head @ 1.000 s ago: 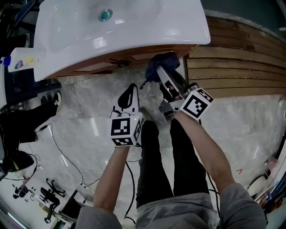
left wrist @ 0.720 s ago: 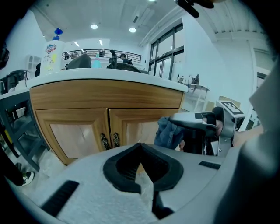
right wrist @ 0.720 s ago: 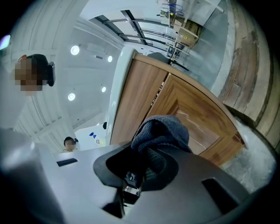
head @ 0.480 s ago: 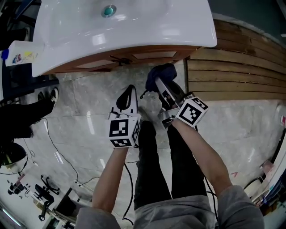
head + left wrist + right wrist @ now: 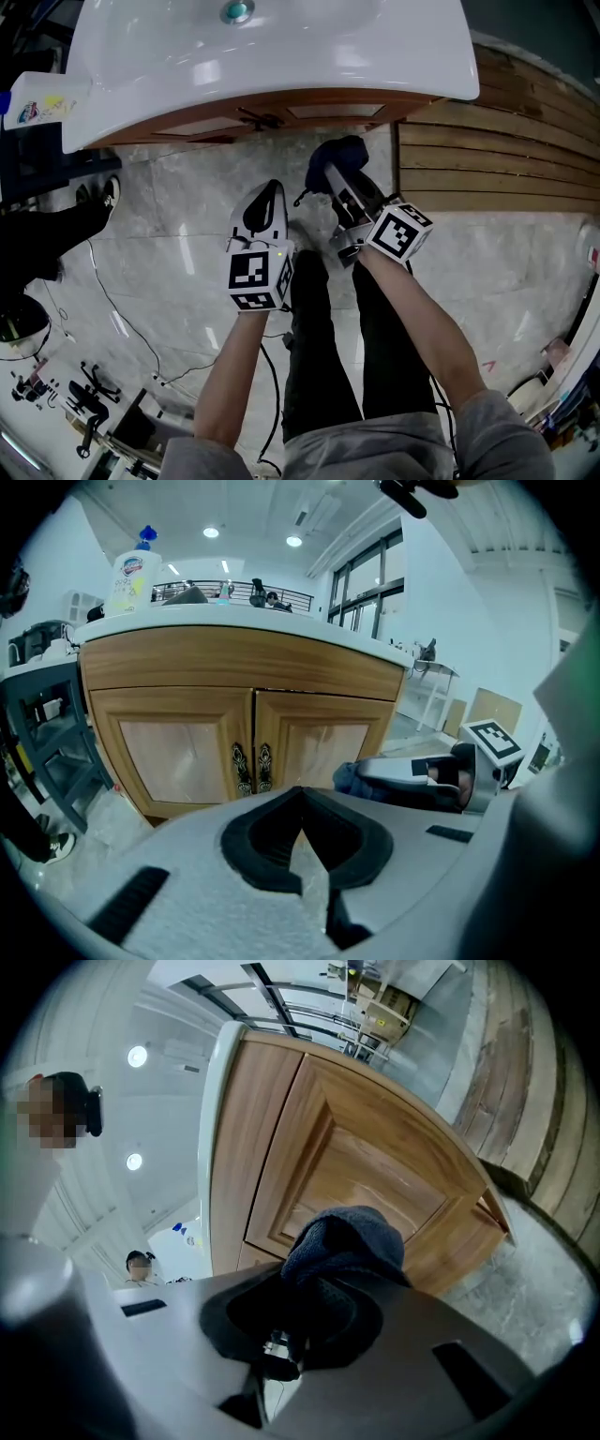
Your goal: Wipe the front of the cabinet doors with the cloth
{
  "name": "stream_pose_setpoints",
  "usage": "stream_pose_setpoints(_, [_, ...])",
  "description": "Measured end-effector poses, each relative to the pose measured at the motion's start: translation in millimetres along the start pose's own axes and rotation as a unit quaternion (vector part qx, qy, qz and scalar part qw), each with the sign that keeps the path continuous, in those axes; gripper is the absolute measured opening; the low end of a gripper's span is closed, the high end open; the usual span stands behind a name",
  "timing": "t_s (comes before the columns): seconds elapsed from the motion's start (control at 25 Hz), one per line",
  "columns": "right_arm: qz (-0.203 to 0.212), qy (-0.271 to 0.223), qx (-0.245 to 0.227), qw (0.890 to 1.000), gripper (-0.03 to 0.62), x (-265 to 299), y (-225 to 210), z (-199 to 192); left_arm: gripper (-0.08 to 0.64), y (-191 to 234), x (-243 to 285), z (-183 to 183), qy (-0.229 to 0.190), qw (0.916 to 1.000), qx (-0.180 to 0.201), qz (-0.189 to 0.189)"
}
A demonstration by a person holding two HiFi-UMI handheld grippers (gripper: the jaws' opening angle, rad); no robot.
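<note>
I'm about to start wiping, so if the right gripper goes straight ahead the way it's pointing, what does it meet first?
Most likely the wooden cabinet door. The cloth held in the right gripper leads, with nothing visible between. The gap is hard to judge.

Head view: from overhead, steeply down, washbasin (image 5: pixel 281 47) at top of frame | Left gripper view: low, level, squarely facing cabinet doors (image 5: pixel 253 752), near | Right gripper view: rolled sideways, closer on same doors | Doors shared across all three
</note>
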State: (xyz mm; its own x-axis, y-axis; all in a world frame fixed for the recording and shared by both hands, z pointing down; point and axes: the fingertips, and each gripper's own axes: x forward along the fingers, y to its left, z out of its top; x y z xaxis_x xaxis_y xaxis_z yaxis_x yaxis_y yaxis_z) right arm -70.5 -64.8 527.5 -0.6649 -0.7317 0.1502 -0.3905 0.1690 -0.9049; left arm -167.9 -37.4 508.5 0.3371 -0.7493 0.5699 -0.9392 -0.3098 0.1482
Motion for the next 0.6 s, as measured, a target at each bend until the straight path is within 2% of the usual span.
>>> stream_pose_setpoints(0.6, [-0.034,0.005,0.030,0.999,0.040,46.1,-38.2,-42.0,0.008,31.3,7.5,-23.8,0.013,0.9999,-0.003,-0.011])
